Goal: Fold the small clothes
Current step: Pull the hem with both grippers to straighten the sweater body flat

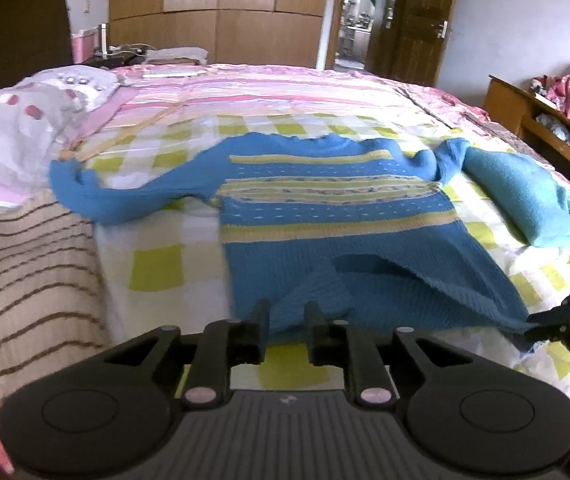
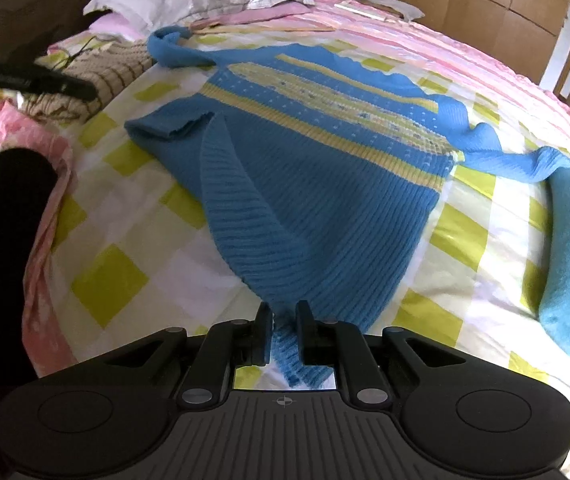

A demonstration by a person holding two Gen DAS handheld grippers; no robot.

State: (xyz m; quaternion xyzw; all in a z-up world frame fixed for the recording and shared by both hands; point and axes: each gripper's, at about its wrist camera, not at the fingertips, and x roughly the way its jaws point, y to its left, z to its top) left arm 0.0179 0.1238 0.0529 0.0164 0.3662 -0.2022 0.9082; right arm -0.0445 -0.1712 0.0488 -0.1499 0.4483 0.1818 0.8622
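On the checked bed sheet point(image 1: 157, 268), the right gripper point(image 2: 283, 320) fingers clamp the blue striped sweater's point(image 2: 317, 184) hem corner — the left gripper point(image 1: 287, 320) fingers stand apart astride the hem's other corner.

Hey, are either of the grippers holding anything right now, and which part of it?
The right gripper is shut on the blue sweater, pinching its ribbed bottom hem. The left gripper has hem fabric between slightly parted jaws; whether it grips cannot be told.

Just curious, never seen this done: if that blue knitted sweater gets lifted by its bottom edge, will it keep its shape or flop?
Probably flop: the blue sweater already sags and creases where the right gripper pinches its hem. Its ribbed knit looks grippy, not slippery.
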